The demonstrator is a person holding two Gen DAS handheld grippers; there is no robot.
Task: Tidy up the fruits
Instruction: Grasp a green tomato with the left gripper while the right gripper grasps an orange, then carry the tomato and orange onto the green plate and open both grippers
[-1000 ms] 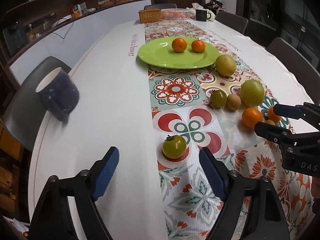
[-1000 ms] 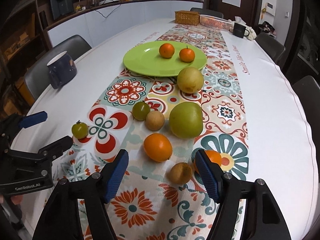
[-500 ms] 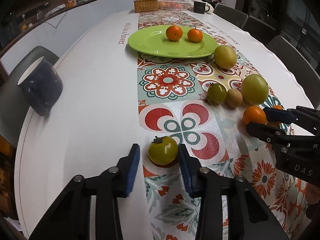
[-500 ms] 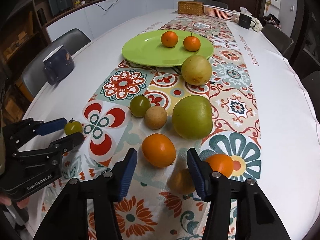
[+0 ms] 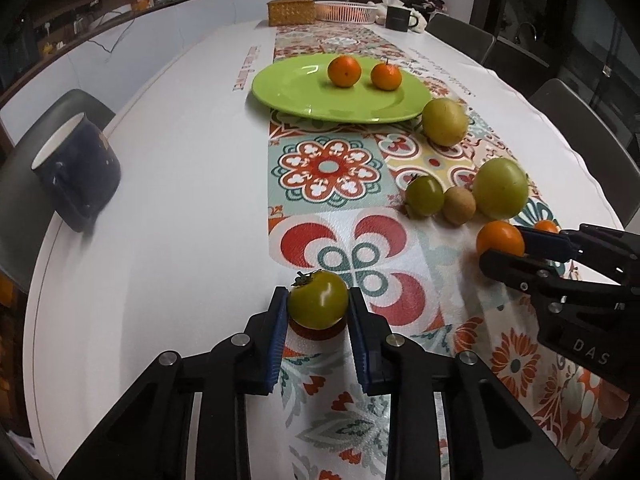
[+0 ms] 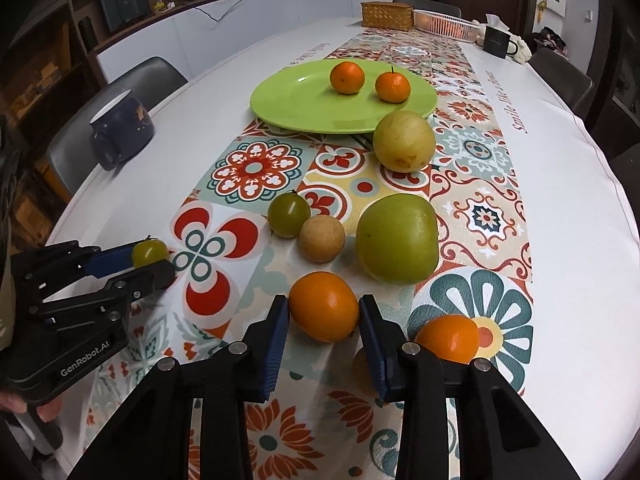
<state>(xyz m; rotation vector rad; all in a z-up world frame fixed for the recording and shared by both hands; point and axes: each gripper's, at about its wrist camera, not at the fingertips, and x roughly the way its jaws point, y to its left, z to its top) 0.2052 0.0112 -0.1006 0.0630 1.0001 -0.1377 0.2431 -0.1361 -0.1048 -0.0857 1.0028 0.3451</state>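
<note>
Green tomato [image 5: 318, 299] clamped in left tongs [image 5: 318, 306], orange [image 6: 323, 306] in right tongs [image 6: 324, 312]

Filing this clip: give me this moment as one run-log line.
left gripper: jaws just closed on green tomato | right gripper: jaws just closed on orange | both fruits on runner | green plate: two tangerines

We see a long white table [image 5: 168, 184] with a bright patterned runner [image 6: 472, 216] down its middle. Dark chairs [image 5: 576, 120] stand along both sides. A white counter [image 6: 224, 28] with cluttered dark shelves [image 6: 72, 16] runs along the far wall. The room is dim beyond the lit tabletop.
</note>
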